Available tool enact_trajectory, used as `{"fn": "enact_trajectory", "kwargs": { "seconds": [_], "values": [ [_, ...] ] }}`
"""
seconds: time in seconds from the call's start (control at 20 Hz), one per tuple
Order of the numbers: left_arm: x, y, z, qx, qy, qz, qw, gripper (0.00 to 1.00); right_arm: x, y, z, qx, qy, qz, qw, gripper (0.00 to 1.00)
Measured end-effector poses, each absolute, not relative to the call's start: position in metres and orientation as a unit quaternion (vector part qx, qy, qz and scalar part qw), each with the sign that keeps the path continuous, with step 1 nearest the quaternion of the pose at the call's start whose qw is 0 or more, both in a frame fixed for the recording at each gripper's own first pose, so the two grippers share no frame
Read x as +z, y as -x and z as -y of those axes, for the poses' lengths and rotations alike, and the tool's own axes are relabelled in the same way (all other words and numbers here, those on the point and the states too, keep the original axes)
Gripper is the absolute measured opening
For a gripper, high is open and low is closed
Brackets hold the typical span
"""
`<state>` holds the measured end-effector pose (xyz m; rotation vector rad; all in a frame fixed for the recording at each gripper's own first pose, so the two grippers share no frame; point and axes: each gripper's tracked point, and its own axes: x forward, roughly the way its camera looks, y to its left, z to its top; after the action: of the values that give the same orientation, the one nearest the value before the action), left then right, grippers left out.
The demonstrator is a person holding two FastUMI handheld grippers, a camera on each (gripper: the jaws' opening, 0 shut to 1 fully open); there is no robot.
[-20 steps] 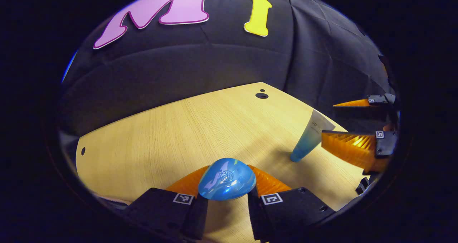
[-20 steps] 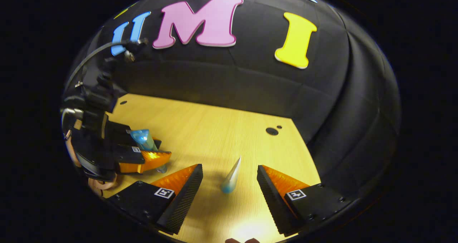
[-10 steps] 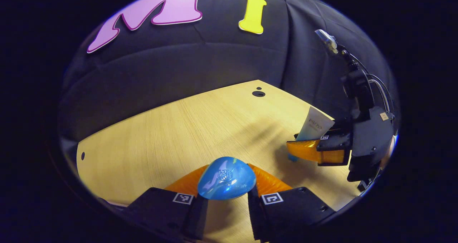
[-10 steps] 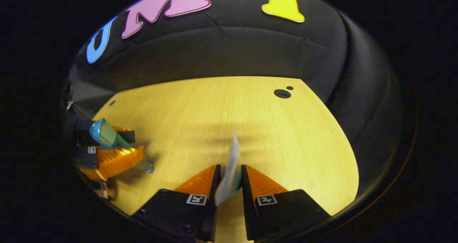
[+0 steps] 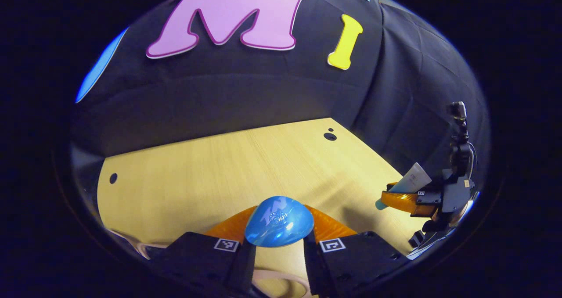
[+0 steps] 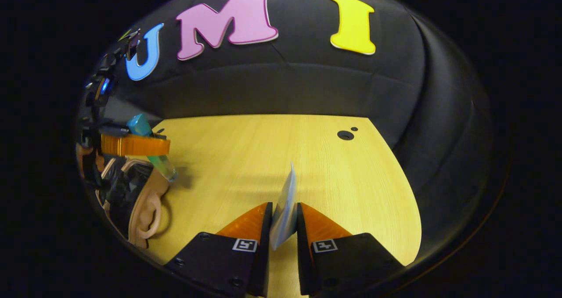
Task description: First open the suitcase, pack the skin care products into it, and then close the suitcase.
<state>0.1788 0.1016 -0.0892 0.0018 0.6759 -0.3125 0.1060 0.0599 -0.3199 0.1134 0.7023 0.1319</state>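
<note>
Blue glossy plastic, rounded like a dome: that is the end of the blue bottle you hold, pinched between both orange ribbed fingers of your left gripper, above the pale wood-grain table. In the right gripper view the same bottle shows as a translucent teal cylinder, tilted, its lower end just above the board.

Your right gripper is closed nearly all the way on the white tube, a flat, thin-edged tube fading to blue, clamped by both fingers and standing upright between them. In the left gripper view that tube leans out of the far gripper, at the table's right edge.
</note>
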Motion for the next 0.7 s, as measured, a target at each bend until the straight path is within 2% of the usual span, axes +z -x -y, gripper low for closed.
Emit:
{"fn": "enact_trajectory", "kwargs": {
  "seconds": [0.15, 0.2, 0.25, 0.3, 0.55, 0.7],
  "values": [
    [-0.065, -0.133, -0.149, -0.145, -0.027, -0.35, 0.925, 0.52, -0.294, -0.09, -0.072, 0.073, -0.067, -0.329, 0.939, 0.3],
    [-0.07, -0.114, -0.167, -0.131, -0.038, -0.377, 0.916, 0.52, -0.286, -0.088, -0.078, 0.074, -0.073, -0.322, 0.941, 0.38],
    [-0.079, -0.095, -0.185, -0.108, -0.04, -0.409, 0.905, 0.48, -0.28, -0.087, -0.083, 0.075, -0.078, -0.316, 0.942, 0.3],
    [-0.092, -0.075, -0.198, -0.088, -0.03, -0.443, 0.892, 0.52, -0.275, -0.085, -0.089, 0.074, -0.079, -0.313, 0.944, 0.3],
    [-0.181, 0.024, -0.235, -0.061, 0.072, -0.609, 0.787, 0.52, -0.242, -0.075, -0.112, 0.086, -0.072, -0.283, 0.953, 0.3],
    [-0.23, 0.057, -0.244, -0.053, 0.068, -0.659, 0.747, 0.52, -0.245, -0.057, -0.127, 0.098, -0.05, -0.294, 0.949, 0.3]
  ]
}}
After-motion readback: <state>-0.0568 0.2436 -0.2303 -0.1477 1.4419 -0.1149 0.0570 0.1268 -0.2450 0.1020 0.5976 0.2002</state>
